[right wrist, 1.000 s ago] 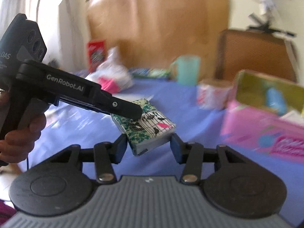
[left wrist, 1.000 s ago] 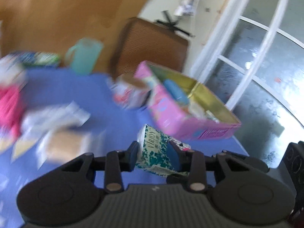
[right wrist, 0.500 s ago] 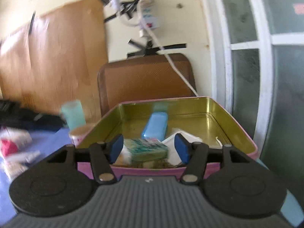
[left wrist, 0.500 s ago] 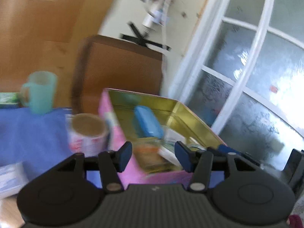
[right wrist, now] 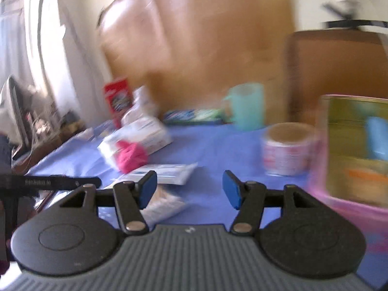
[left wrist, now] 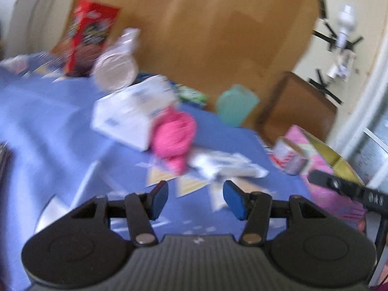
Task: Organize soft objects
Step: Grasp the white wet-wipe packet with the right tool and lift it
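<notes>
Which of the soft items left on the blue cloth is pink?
The crumpled pink bundle, lying against the white tissue pack; the flat packets nearer the open left gripper are white.

A blue tablecloth [left wrist: 48, 121] covers the table; at 12 o'clock a pink fabric bundle [left wrist: 174, 135], at 2 a teal plastic cup [left wrist: 236, 105].

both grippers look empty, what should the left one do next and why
Probably ease the left gripper forward toward the pink soft bundle. Both the left and the right gripper are open and hold nothing, and the bundle still lies on the blue cloth ahead, outside the pink tin.
</notes>
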A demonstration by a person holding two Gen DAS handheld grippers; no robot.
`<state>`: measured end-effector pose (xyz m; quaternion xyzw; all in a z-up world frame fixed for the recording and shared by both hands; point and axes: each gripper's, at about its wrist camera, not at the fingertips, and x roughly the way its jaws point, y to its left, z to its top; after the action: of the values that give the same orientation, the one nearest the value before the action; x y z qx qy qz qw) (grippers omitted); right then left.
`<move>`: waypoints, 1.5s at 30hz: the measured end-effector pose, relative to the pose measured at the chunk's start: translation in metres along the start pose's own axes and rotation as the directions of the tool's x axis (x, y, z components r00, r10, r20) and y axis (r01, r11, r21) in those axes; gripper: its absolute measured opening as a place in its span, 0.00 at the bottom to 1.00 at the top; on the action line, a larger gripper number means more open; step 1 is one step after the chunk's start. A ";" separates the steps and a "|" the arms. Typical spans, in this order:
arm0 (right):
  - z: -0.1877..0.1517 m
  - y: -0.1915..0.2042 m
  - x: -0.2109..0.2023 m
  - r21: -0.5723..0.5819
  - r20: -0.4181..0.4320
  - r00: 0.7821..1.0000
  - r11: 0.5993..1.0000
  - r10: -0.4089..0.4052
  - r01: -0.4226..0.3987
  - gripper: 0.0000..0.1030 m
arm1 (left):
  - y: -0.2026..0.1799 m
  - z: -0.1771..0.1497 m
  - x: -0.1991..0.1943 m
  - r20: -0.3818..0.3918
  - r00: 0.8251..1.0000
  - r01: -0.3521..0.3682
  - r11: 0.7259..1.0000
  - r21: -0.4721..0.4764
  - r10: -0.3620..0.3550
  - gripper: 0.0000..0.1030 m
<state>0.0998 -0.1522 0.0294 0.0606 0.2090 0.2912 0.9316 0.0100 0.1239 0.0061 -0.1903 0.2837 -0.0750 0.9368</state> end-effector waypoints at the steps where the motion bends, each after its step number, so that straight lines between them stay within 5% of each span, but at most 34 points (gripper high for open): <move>1: 0.005 0.004 0.016 0.009 -0.023 1.000 1.000 0.011 -0.011 0.63 | 0.007 0.000 0.003 -0.001 1.000 -0.010 1.000 -0.011 0.010 0.50; 5: 0.017 0.004 0.068 0.156 -0.115 0.993 0.988 0.027 -0.009 0.63 | 0.023 -0.001 0.010 0.001 1.000 0.010 0.999 -0.053 -0.010 0.51; 8: 0.014 -0.013 0.078 0.369 -0.155 0.985 0.929 0.078 -0.016 0.63 | 0.025 -0.003 0.010 0.005 0.999 0.047 0.997 -0.053 -0.047 0.51; 15: -0.002 -0.027 0.090 0.524 -0.222 0.963 0.852 0.154 -0.016 0.58 | 0.025 -0.004 0.012 -0.006 0.996 0.094 0.994 -0.065 -0.094 0.51; 18: -0.002 -0.033 0.095 0.592 -0.234 0.950 0.805 0.209 -0.031 0.37 | 0.028 -0.005 0.013 -0.007 0.995 0.102 0.992 -0.081 -0.103 0.51; 22: -0.005 -0.037 0.091 0.643 -0.219 0.945 0.765 0.241 -0.046 0.26 | 0.028 -0.005 0.013 -0.007 0.995 0.102 0.991 -0.086 -0.103 0.51; 33: -0.003 -0.008 -0.025 0.473 -0.004 0.991 0.873 0.136 -0.118 0.13 | 0.036 -0.002 0.009 0.017 0.991 0.131 0.982 -0.133 -0.130 0.51; 39: -0.056 -0.015 -0.089 0.509 -0.009 0.997 0.859 0.070 -0.056 0.13 | 0.002 -0.003 -0.013 0.014 0.975 0.224 0.972 -0.067 -0.223 0.51; 42: -0.072 -0.003 -0.098 0.464 -0.038 0.999 0.886 0.017 0.003 0.18 | -0.037 -0.004 -0.021 -0.028 0.954 0.298 0.954 0.022 -0.297 0.53; 45: -0.074 0.005 -0.103 0.361 -0.032 0.995 0.927 -0.092 0.097 0.37 | -0.068 -0.007 -0.018 -0.100 0.940 0.333 0.940 0.079 -0.325 0.55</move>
<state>-0.0109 -0.2068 0.0002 0.2191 0.2688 0.2030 0.9157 -0.0109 0.0636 0.0364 -0.1872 0.2837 -0.2521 0.9061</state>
